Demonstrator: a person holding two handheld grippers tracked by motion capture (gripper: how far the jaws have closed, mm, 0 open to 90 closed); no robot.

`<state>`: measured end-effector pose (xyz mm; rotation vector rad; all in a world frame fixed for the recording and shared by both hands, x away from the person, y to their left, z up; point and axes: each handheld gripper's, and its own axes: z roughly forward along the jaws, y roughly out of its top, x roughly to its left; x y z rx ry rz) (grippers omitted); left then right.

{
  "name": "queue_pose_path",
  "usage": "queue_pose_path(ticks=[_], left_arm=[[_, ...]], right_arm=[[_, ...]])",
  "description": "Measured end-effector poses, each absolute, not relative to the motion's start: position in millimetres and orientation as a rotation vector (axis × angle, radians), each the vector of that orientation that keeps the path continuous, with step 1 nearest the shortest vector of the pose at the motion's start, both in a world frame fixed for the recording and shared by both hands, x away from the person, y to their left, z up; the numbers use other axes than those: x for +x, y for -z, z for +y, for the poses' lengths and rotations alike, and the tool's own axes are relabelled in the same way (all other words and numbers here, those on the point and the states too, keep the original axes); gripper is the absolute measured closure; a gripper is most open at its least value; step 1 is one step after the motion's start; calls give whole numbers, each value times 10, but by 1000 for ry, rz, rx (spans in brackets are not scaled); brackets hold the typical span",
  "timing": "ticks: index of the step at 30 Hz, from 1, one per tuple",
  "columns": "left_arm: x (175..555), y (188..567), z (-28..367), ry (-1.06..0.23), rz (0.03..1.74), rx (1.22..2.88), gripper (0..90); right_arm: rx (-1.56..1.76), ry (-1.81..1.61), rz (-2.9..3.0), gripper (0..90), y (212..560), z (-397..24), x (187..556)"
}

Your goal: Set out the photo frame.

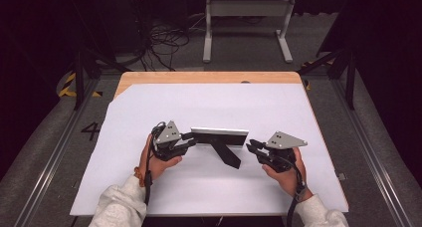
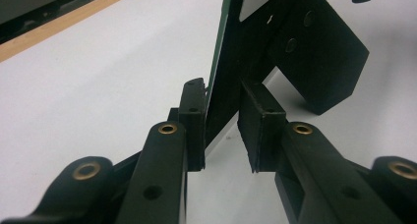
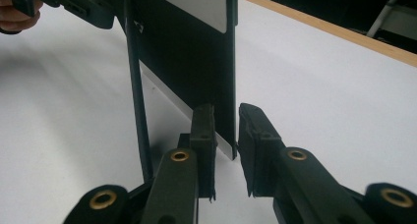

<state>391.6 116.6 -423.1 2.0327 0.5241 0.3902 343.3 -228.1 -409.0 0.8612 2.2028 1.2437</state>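
Seen from the high view, a person is sitting at the near edge of a table [image 1: 149, 78] covered by a white sheet [image 1: 214, 107], with both forearms in pale sleeves coming in from the bottom. The left hand [image 1: 158, 163] is lying low on the sheet, wrapped around the left gripper [image 1: 186, 140], which is pointing across toward the middle. The right hand [image 1: 286, 173] is mirroring it, aiming the right gripper [image 1: 253, 146] inward. Between them a picture frame [image 1: 219, 136] is standing upright on its long edge near the middle of the sheet, its black stand [image 1: 226, 155] angling toward the person.

In the left gripper view, the two black jaws are rising from the bottom and straddling one end of the frame [image 2: 223, 81]. The left pad is sitting against the frame's thin edge, while a narrow gap is showing beside the right pad, so whether the fingers are really pinching it cannot be told. The stand [image 2: 319, 57] is jutting out beyond.

In the right gripper view, the jaws are bracketing the frame's other end [image 3: 196, 62]. The left pad is lying close against the dark back, and the right pad is standing just clear of the edge, so this gripper is slightly open around the frame. The left gripper [image 3: 74, 5] is showing at the far end.
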Motion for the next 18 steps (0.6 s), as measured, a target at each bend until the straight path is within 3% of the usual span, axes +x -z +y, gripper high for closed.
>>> queue_pose_path(ticks=[18], left_arm=[[3904,4214,1181,-391,526,2035,743]], right_arm=[[862,-1249,2152,765,4065,-2179,3523]])
